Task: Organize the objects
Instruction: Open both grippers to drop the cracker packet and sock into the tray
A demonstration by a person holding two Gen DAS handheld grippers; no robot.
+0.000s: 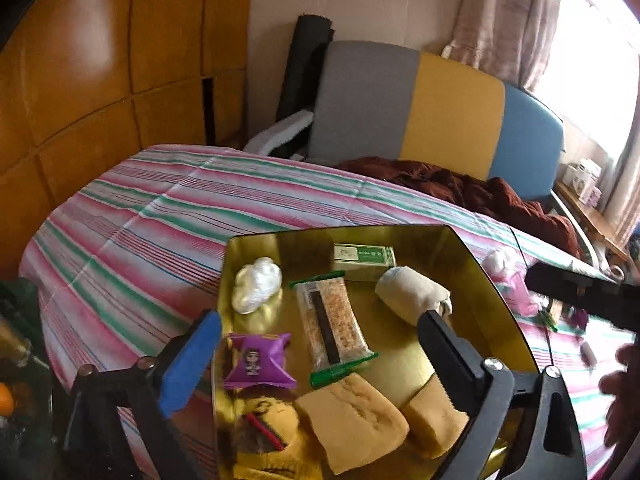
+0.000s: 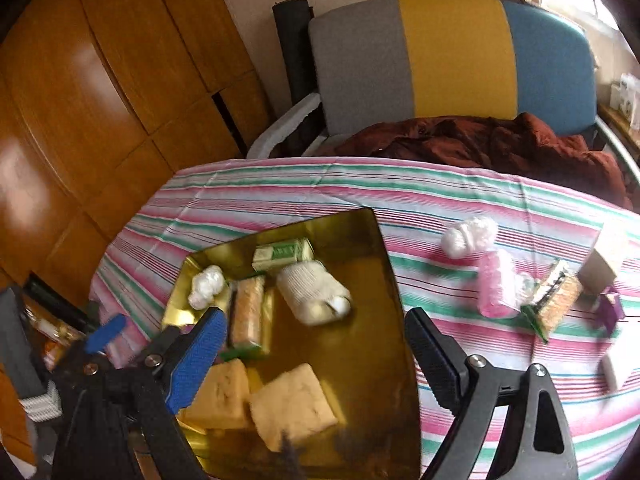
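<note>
Left gripper (image 1: 320, 344): jaws spread wide, holding nothing, hovering over the gold tray (image 1: 496, 280) on the striped tablecloth (image 1: 140, 208). Inside the tray: a white plastic wad (image 1: 258, 284) at the far left, a green box (image 1: 364, 258) against the far wall, a cream cloth roll (image 1: 412, 294) beside it, a clear-wrapped cereal bar (image 1: 334, 320) in the middle, a purple packet (image 1: 258, 362) near the blue finger pad (image 1: 192, 364), two yellow sponges (image 1: 352, 420) at the near edge. Beyond the tray's right rim, blurred, a pink roll (image 1: 516, 284).

Right gripper (image 2: 312, 356): likewise wide apart and empty, above the same tray, with sponges and cloth roll between the fingers. To the right, loose on the tablecloth and well apart from the tray: a white fluffy ball (image 2: 470, 234), the pink roll just beside a second cereal bar (image 2: 556, 300), a tan box (image 2: 604, 258) and a small purple item (image 2: 610, 308), blurred.
</note>
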